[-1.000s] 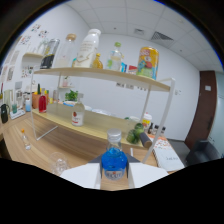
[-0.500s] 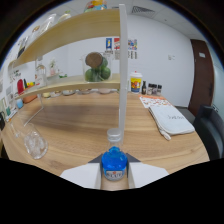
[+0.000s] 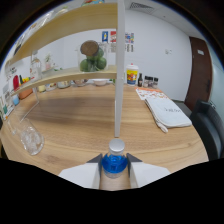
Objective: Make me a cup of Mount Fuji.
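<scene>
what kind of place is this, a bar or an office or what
Probably an office room set up as a drinks station: a wooden table, a two-tier shelf of bottles and fruit, and a door. The gripper holds a blue bottle.

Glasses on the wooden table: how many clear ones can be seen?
1: a clear glass stands on the table, beside and slightly beyond the jaws, which grip a blue bottle. Others may be hidden.

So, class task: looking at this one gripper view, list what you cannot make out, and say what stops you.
- Blue bottle with a white cap, held in the tongs: its lower body is cut off by the dark bottom edge.
- Small jars and bottles on the wooden shelf: too small and blurred to identify.
- Printed paper on the wooden table: text too small to read.
- Clear glass: contents unclear.
</scene>
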Motion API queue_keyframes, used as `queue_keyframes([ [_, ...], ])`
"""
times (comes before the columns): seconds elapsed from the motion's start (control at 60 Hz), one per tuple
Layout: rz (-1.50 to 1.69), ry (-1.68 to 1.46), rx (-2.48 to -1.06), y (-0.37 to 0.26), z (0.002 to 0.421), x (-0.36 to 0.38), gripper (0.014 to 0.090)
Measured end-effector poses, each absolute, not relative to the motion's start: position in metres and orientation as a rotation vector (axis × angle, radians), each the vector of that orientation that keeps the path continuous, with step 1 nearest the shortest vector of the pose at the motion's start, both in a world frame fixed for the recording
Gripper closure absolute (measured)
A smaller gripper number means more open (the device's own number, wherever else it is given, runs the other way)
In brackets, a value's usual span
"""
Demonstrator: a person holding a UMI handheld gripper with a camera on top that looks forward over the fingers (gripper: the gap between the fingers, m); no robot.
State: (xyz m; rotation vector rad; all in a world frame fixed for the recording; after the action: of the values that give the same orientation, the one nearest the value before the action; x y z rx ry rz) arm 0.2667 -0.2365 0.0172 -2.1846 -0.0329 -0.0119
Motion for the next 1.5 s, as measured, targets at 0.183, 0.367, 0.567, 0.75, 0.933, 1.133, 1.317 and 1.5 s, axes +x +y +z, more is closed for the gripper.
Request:
queue_keyframes([
  [0.183, -0.065, 0.058, -2.184, -0.255, 0.042, 0.265, 0.0230],
  [0.367, -0.114, 0.154, -2.132, -0.284, 0.096, 0.234, 0.0198],
  [0.567, -0.116, 0.116, -2.115, -0.303, 0.125, 0.145, 0.0197],
  [0.75, -0.091, 0.070, -2.172, -0.295, 0.130, 0.059, 0.0186],
  [0.933, -0.082, 0.076, -2.146, -0.270, 0.202, 0.004, 0.0183],
  [1.133, 0.007, 0.047, -2.001, -0.230, 0.319, -0.043, 0.0181],
  [1.317, -0.007, -0.008, -1.821, -0.176, 0.392, -0.060, 0.0181],
  [1.5, -0.004, 0.013, -1.800, -0.124, 0.395, -0.063, 0.0262],
])
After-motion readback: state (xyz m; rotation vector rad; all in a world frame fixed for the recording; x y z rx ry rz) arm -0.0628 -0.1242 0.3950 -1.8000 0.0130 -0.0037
